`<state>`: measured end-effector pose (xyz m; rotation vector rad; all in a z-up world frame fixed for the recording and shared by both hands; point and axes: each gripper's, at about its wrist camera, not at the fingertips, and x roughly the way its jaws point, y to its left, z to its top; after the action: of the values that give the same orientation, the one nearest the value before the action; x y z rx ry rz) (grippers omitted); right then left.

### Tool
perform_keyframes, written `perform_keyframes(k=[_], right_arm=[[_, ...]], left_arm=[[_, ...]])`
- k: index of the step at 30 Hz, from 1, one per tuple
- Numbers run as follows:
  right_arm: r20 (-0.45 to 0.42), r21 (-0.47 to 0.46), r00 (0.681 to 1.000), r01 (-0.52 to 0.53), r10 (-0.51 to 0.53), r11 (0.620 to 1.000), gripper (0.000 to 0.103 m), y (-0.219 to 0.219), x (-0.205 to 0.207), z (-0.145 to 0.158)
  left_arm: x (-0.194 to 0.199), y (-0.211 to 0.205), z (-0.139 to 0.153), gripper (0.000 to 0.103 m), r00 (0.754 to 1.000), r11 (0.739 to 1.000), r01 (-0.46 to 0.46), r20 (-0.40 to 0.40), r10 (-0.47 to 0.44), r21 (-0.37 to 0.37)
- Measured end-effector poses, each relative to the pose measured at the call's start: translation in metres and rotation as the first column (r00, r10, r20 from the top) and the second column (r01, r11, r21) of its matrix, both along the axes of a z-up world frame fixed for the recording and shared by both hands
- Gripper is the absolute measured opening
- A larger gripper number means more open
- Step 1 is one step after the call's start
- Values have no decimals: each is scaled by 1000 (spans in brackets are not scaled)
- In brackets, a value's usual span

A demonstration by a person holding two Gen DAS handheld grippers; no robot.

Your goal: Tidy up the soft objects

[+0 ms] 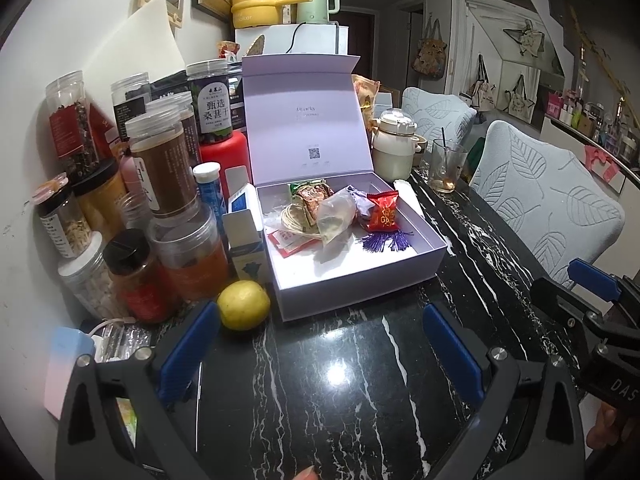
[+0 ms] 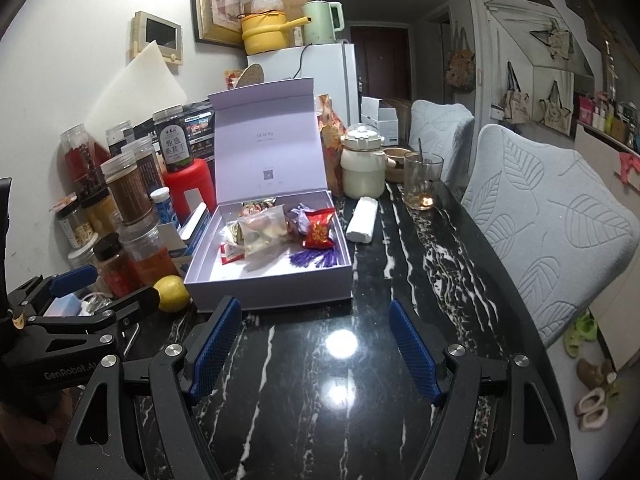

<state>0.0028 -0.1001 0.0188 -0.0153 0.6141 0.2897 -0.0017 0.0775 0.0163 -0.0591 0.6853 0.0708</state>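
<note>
A white box [image 1: 362, 276] [image 2: 272, 292] with its lid up stands on the black marble table. Inside lie a red snack packet [image 1: 382, 212] [image 2: 319, 228], a clear plastic bag [image 1: 336, 216] [image 2: 262, 228], a purple tassel [image 1: 386, 242] [image 2: 316, 258], a coil of string [image 1: 294, 220] and other wrapped snacks. A white soft roll [image 2: 362, 220] [image 1: 404, 192] lies on the table right of the box. My left gripper [image 1: 320, 352] is open and empty in front of the box. My right gripper [image 2: 314, 344] is open and empty beside it.
A lemon [image 1: 243, 304] [image 2: 173, 293] lies at the box's front left corner. Several jars and bottles [image 1: 160, 168] crowd the left. A cream pot [image 2: 362, 162] and a glass [image 2: 422, 180] stand behind the roll. Padded chairs [image 2: 548, 216] line the right edge.
</note>
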Motion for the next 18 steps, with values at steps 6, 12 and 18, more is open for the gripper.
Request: perform_keyframes(k=[6, 12, 18], right_arm=[[-1, -5, 1000, 2, -2, 1000, 77, -1, 0, -1], [-2, -7, 1000, 0, 0, 1000, 77, -1, 0, -2], [-5, -8, 1000, 6, -6, 1000, 77, -5, 0, -3]], left_arm=[[0, -2, 1, 103, 1000, 1000, 7, 4, -7, 19], [-1, -5, 3, 103, 1000, 1000, 20, 3, -20, 18], [-2, -8, 5, 103, 1000, 999, 25, 3, -25, 26]])
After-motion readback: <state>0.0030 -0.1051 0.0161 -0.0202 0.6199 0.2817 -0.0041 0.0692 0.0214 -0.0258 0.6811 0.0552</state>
